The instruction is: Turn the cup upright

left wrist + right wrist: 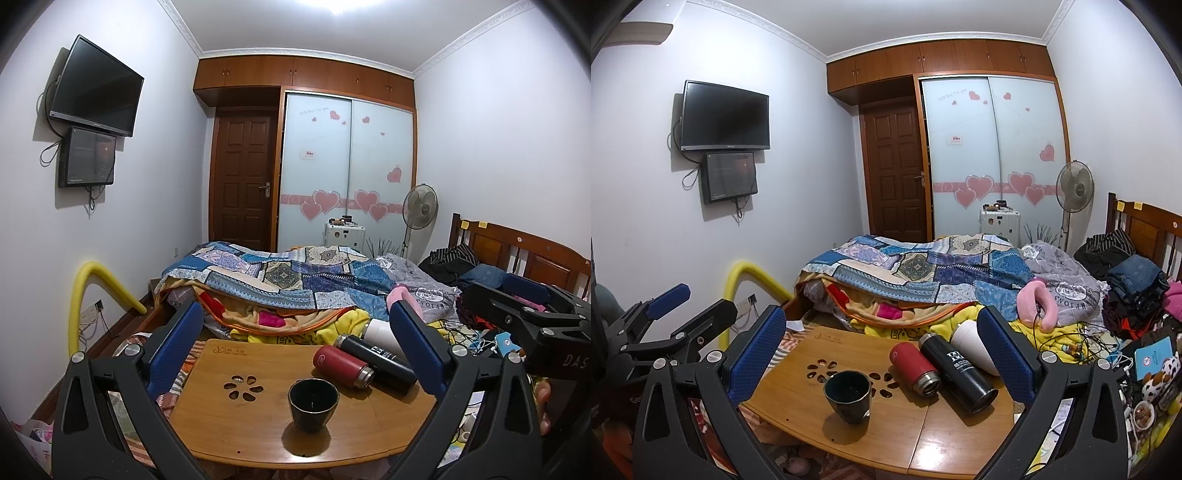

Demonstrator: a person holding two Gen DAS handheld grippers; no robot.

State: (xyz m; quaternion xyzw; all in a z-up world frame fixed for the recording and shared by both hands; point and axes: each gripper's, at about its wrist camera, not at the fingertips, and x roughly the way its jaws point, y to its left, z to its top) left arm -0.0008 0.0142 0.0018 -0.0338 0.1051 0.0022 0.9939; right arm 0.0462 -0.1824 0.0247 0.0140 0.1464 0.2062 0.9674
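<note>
Bamboo tabletop [258, 435], warm and glossy, carries a dark cup [313, 404] standing upright, mouth open to the ceiling, near the front middle. Just behind it, three bottles lie on their sides: a red flask [341, 363], a black flask [376, 360] touching it, and a white one [378, 332] at the far edge. The left gripper [295, 350] hangs over the table with its blue pads [175, 350] spread wide, holding nothing. The right gripper [886, 354] hovers beside it, fingers equally wide apart and empty. A rumpled patchwork quilt [916, 269] covers the bed beyond.
</note>
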